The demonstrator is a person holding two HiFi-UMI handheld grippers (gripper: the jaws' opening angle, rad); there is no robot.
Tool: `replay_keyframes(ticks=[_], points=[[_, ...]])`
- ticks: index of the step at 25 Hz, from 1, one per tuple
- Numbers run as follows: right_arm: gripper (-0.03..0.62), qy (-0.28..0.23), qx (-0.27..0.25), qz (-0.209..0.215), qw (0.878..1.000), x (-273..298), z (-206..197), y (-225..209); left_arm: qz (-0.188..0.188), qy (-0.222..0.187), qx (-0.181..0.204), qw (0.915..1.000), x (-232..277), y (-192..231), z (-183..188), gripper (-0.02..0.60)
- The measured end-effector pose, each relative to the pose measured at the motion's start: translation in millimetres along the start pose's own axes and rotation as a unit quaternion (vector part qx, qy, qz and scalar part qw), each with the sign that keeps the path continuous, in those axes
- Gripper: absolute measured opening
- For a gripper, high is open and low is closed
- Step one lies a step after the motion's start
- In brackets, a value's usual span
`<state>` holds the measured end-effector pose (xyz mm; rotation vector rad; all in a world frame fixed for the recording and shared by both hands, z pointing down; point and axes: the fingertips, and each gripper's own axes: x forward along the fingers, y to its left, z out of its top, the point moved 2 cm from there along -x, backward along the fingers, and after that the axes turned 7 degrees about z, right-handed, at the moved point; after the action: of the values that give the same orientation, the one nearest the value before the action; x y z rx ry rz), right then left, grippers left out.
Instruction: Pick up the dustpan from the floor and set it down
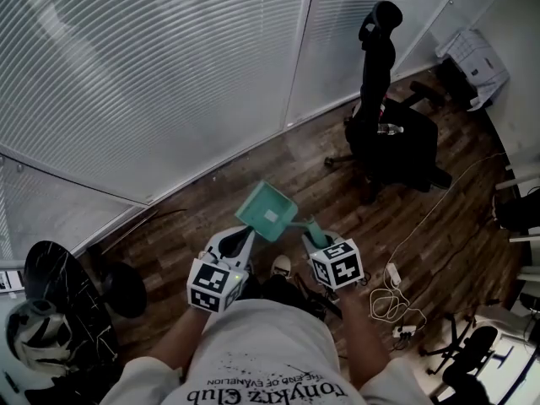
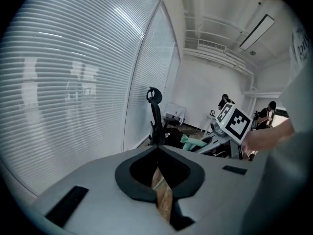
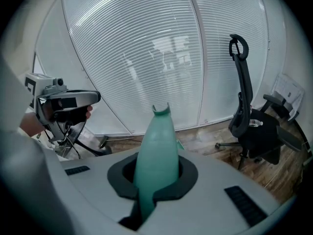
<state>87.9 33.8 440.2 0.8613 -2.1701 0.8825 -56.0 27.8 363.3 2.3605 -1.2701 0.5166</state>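
Observation:
A teal dustpan [image 1: 267,212] is held above the wooden floor, its pan pointing away from me toward the blinds. My right gripper [image 1: 314,233] is shut on its handle. In the right gripper view the teal handle [image 3: 157,146] runs up between the black pads [image 3: 188,173] and hides the pan. My left gripper [image 1: 239,243] hovers just left of the pan, apart from it. Its jaws are shut with nothing between them, and only a slit of floor shows in the left gripper view [image 2: 157,153]. From there the right gripper's marker cube [image 2: 234,122] is visible.
A black office chair [image 1: 390,137] with a water bottle on its seat stands ahead to the right. White cables and a power strip [image 1: 392,292] lie on the floor at the right. A blind-covered glass wall [image 1: 169,74] runs ahead. A dark round stool [image 1: 59,285] stands at the left.

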Motion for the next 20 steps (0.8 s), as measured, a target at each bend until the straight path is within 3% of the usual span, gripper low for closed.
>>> replay_keyframes(ticks=[20], points=[[0.026,0.021,-0.001,0.003,1.000,24.2,-5.1,-9.3,0.000,0.019,-0.003,0.9998,4.6,10.8,-14.0,0.023]])
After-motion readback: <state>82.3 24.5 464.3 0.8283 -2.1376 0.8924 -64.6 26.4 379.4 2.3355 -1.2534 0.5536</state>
